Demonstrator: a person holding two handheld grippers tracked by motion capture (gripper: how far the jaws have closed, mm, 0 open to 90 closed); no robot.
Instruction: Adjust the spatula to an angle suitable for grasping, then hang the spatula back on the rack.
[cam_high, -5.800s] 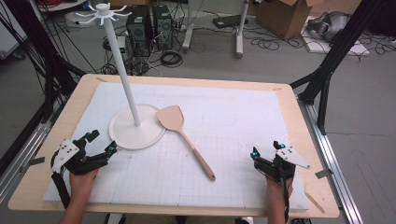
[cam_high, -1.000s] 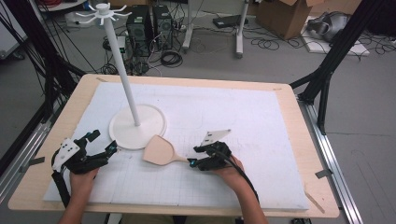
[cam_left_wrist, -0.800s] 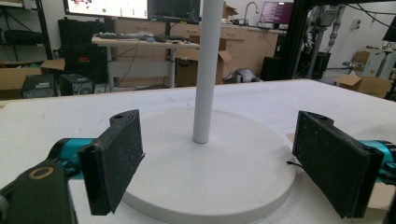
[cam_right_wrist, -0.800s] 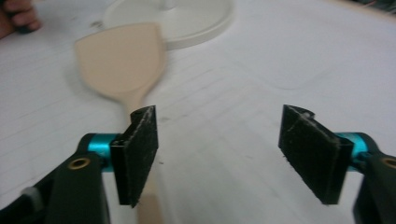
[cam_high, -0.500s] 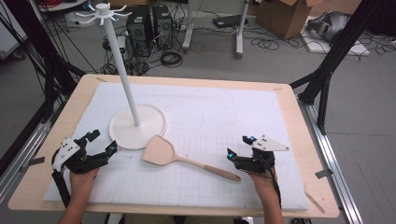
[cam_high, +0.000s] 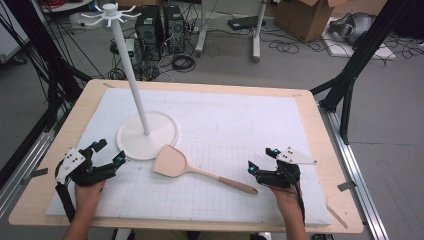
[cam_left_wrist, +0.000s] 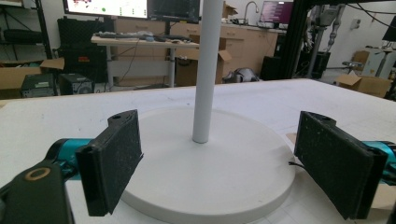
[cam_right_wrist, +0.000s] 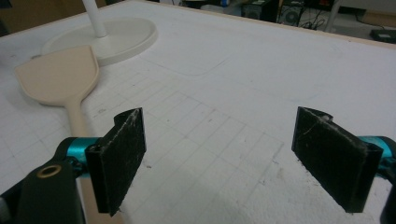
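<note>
Left gripper (cam_high: 111, 152) and right gripper (cam_high: 261, 160) both gape wide, empty. The spatula (cam_high: 192, 170) lies flat, its blade seemingly just beside the stand base (cam_high: 155, 135).

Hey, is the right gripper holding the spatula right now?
No, the right gripper is open beside the spatula, whose handle end lies flat on the mat, untouched.

No text, label, brand, number or sign is legible in any view.
</note>
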